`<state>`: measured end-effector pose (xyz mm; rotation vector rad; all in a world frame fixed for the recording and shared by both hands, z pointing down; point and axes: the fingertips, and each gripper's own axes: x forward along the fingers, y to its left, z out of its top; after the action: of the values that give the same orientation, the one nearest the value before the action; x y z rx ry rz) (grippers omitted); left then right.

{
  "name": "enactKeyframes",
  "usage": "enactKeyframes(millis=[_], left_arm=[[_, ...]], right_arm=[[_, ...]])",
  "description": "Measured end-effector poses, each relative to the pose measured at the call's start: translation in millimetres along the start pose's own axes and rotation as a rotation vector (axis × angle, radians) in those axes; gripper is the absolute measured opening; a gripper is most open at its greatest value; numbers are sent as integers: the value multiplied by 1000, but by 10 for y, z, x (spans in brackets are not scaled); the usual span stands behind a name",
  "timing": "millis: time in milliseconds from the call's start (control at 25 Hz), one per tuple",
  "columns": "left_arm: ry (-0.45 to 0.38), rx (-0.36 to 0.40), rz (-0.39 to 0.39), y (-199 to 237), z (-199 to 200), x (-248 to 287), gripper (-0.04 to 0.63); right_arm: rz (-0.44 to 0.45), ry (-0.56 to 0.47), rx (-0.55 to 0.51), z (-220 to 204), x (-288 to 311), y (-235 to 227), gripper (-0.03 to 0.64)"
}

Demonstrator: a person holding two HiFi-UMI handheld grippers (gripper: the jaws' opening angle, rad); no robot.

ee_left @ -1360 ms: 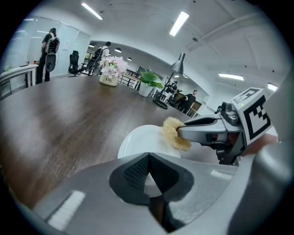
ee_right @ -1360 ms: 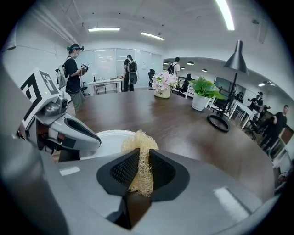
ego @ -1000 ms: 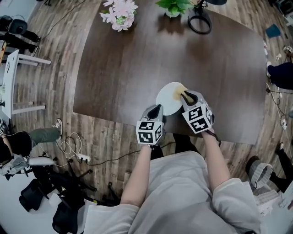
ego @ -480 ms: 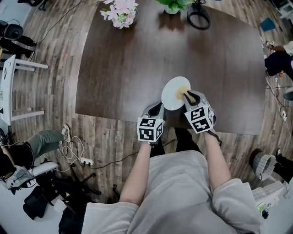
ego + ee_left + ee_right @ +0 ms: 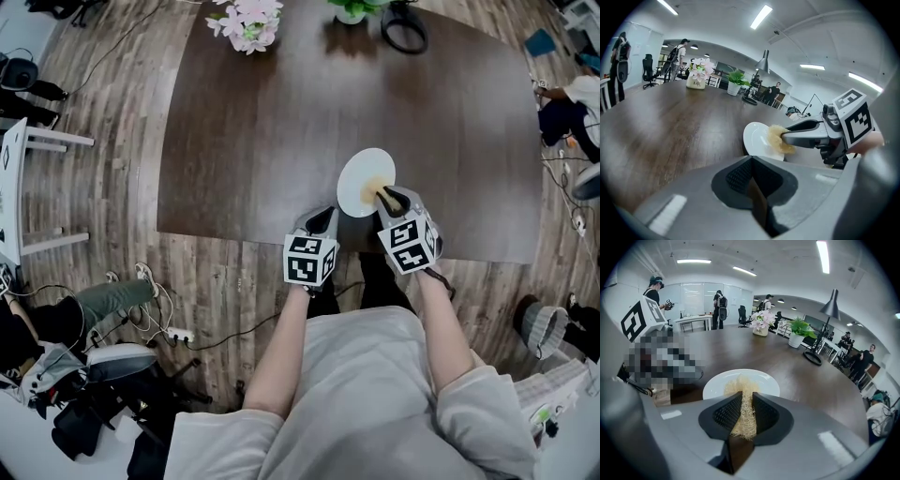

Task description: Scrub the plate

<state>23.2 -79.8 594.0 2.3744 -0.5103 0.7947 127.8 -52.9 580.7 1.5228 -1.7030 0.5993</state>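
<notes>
A white plate (image 5: 361,173) lies on the dark wooden table (image 5: 262,131) near its front edge. My right gripper (image 5: 384,197) is shut on a tan fibrous scrubber (image 5: 376,187), which rests on the plate's near right part. In the right gripper view the scrubber (image 5: 743,401) is pinched between the jaws of the right gripper (image 5: 744,411), with the plate (image 5: 715,385) just beyond. My left gripper (image 5: 325,216) hovers just left of the plate, shut and holding nothing. The left gripper view shows the left gripper (image 5: 752,161), the plate (image 5: 754,138) and the scrubber (image 5: 777,139).
At the table's far edge stand a pot of pink flowers (image 5: 246,23), a green plant (image 5: 352,9) and a black ring-shaped lamp base (image 5: 403,26). White furniture (image 5: 19,178) and floor cables (image 5: 150,291) are to the left. People stand in the background.
The scrubber has shifted from the plate's far right part toward its near right edge. The left gripper stays shut beside the plate. The head view has drifted.
</notes>
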Motion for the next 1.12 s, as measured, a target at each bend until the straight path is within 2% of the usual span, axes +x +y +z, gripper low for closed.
enactKeyframes(millis=[1120], left_arm=[[7, 70, -107, 117, -146, -314, 2]], right_arm=[[-91, 4, 30, 88, -56, 544, 91]])
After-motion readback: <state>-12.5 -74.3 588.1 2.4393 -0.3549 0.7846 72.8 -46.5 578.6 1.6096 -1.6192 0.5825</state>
